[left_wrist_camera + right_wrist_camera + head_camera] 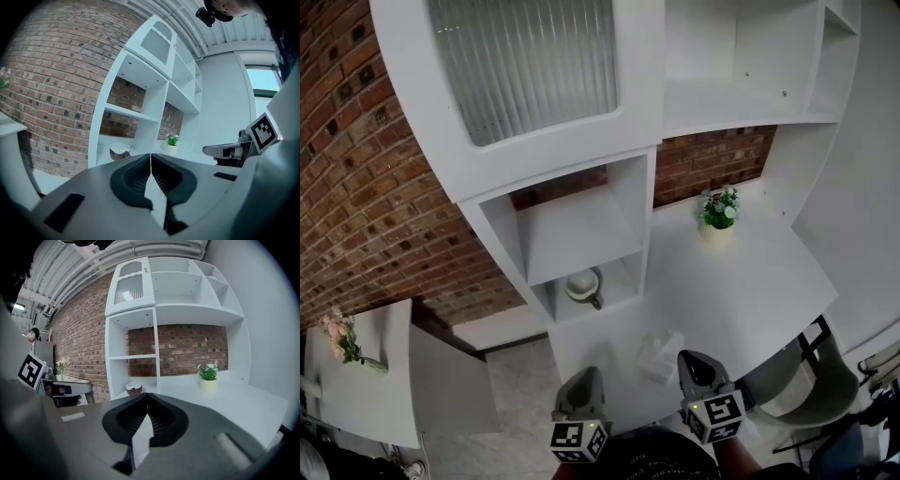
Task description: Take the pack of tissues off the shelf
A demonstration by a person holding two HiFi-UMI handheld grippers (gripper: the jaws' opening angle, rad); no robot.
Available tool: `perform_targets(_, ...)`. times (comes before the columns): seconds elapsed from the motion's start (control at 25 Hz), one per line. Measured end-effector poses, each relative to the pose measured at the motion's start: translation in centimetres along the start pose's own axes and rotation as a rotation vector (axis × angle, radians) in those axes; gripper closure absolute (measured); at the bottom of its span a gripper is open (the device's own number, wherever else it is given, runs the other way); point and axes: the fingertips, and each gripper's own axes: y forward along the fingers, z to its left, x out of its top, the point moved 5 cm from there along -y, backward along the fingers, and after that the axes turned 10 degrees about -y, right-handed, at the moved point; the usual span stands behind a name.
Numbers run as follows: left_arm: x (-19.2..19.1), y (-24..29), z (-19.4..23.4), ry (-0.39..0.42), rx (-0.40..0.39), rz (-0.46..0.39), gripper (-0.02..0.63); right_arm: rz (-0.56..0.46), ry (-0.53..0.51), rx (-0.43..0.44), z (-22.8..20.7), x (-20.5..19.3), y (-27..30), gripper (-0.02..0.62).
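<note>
The pack of tissues (659, 354), pale and soft, lies on the white desk (750, 281) in front of the shelf unit, not on a shelf. It shows only in the head view. My left gripper (584, 375) hangs just left of it and my right gripper (693, 359) just right of it, both near the desk's front edge. In the left gripper view the left gripper (151, 160) has its jaws pressed together with nothing between them. The right gripper (146, 402) is likewise shut and empty in its own view.
A white shelf unit (581, 234) stands against a brick wall; its lowest cubby holds a round bowl-like vessel (584, 286). A small potted plant (718, 211) stands at the back of the desk. A chair (811, 384) is at the right, a side table with flowers (342, 342) at the left.
</note>
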Motion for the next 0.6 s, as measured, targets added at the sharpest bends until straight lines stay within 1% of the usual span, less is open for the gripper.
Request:
perform_targets(0.44,0.25,-0.43,0.68,0.005,0.021,-0.007,0.594,0.003,0.020,0.033,0.63,0.02,0.28,0.591)
perform_targets(0.6,0.12,-0.49,0.66,0.006,0.020,0.001,0.594,-0.010,0.005,0.037,0.68,0.24,0.39,0.591)
